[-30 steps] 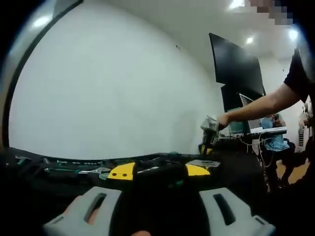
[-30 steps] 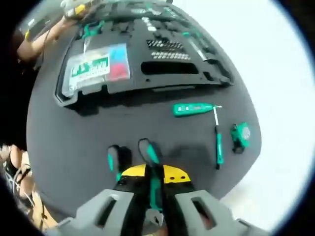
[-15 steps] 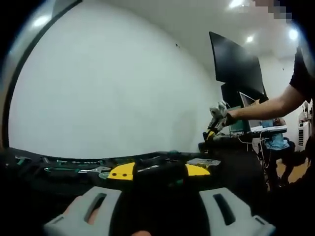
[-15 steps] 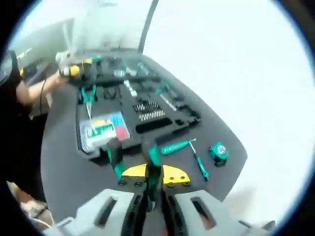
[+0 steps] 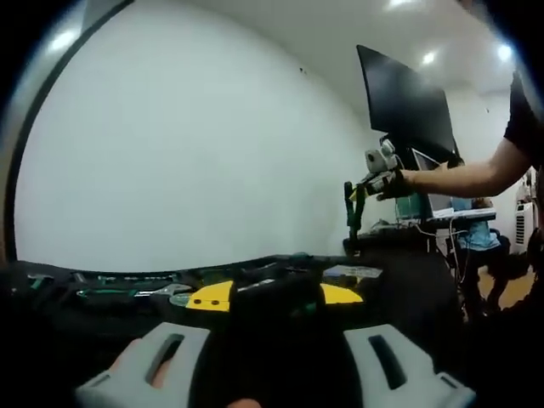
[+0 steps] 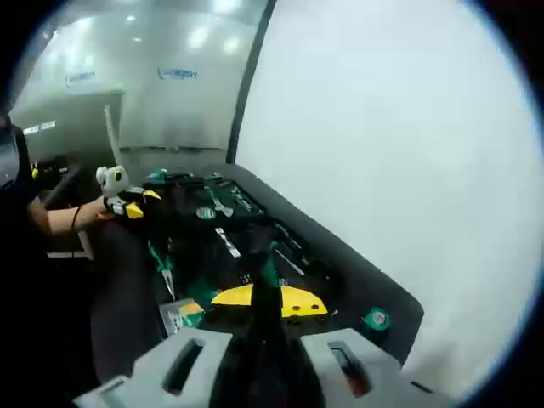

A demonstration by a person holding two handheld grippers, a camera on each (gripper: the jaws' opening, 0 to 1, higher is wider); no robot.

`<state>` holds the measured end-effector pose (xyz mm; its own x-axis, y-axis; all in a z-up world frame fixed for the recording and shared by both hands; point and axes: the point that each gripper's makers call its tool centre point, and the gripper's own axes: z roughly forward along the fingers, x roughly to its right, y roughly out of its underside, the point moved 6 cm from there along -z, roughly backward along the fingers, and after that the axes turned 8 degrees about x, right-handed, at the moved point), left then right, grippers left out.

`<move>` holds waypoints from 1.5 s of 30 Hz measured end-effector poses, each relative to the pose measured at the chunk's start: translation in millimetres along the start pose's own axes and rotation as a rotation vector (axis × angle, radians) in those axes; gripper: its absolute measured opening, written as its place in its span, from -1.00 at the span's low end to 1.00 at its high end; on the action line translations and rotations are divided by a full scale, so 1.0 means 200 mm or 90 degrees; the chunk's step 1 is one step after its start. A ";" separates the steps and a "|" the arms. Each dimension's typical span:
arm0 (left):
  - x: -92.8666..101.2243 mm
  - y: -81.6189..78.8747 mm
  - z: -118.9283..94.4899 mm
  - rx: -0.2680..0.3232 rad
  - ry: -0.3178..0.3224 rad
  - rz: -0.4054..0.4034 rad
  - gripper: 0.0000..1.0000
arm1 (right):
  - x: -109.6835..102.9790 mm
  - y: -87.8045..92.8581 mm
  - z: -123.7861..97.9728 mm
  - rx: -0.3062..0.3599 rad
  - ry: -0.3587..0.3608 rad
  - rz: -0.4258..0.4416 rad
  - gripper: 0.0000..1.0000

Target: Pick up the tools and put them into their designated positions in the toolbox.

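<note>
**A:** Left gripper view, item one?

**B:** Left hand-held gripper (image 5: 268, 299), low over the toolbox (image 5: 102, 289). Jaws set narrow around something dark between the yellow tips; whether they grip it, I cannot tell. Just ahead of it: green-handled tools (image 5: 127, 293) seated in the foam. Well beyond and to its right, the right hand-held gripper (image 5: 361, 191) is raised clear of the surface (image 5: 408, 280), a green-and-black tool (image 5: 350, 212) hanging from it.

**A:** Right gripper view?

**B:** Right hand-held gripper (image 6: 262, 299), jaws drawn close on a green-handled tool (image 6: 267, 274) whose handle rises between the tips. Below and ahead of it: the toolbox (image 6: 246, 229), several slots filled, pliers (image 6: 161, 263) to its left, a parts case (image 6: 180, 316) just left of the tips. On the bare surface to its right, a round green tape measure (image 6: 375, 319). The left hand-held gripper (image 6: 127, 204) sits at the tray's far end.

**A:** Progress?

**B:** By my reckoning, partway. Many tools housed; one in transit, not yet slotted; the tape measure lies outside the tray. Empty recesses: too dim to count.
</note>
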<state>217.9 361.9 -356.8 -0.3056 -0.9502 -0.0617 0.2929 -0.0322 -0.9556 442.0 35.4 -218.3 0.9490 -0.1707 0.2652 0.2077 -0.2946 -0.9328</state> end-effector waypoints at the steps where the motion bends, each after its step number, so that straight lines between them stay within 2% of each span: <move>1: 0.00 0.00 0.00 0.001 0.000 -0.001 -0.28 | -0.01 -0.03 0.01 0.000 -0.003 0.001 -0.89; 5: -0.01 0.00 0.00 0.002 0.000 -0.001 -0.28 | -0.09 -0.15 0.06 0.005 -0.029 0.007 -0.89; 7: -0.02 0.00 0.01 0.000 0.001 0.002 -0.28 | -0.13 -0.20 0.10 0.010 -0.043 -0.021 -0.89; 9: -0.02 0.01 0.00 -0.001 0.002 0.003 -0.28 | -0.17 -0.23 0.14 0.009 -0.050 -0.043 -0.89; 14: -0.04 0.01 0.01 0.005 0.000 -0.003 -0.28 | -0.26 -0.26 0.27 -0.016 -0.083 -0.047 -0.89; 17: -0.03 0.00 0.02 0.008 0.000 -0.005 -0.28 | -0.30 -0.25 0.36 -0.038 -0.094 -0.071 -0.89; 24: -0.04 0.00 0.02 0.017 -0.001 -0.012 -0.29 | -0.36 -0.13 0.57 -0.130 -0.118 -0.120 -0.89; 26: -0.04 -0.01 0.02 0.020 -0.001 -0.014 -0.29 | -0.38 -0.10 0.64 -0.152 -0.130 -0.151 -0.89; 32: -0.04 -0.02 0.02 0.027 -0.002 -0.021 -0.29 | -0.42 -0.08 0.78 -0.167 -0.146 -0.184 -0.88; 39: -0.03 -0.02 0.01 0.032 -0.001 -0.026 -0.29 | -0.48 -0.07 0.90 -0.173 -0.176 -0.189 -0.88; 42: -0.03 -0.03 0.01 0.031 -0.001 -0.025 -0.29 | -0.50 -0.05 0.94 -0.184 -0.188 -0.186 -0.88; 45: -0.02 -0.03 0.01 0.030 0.000 -0.025 -0.29 | -0.54 -0.03 0.99 -0.203 -0.204 -0.208 -0.88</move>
<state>219.3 365.8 -351.1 -0.3181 -0.9477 -0.0252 0.3233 -0.0834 -0.9426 385.9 242.1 -288.6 0.8822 0.2574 0.3942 0.4685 -0.5624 -0.6813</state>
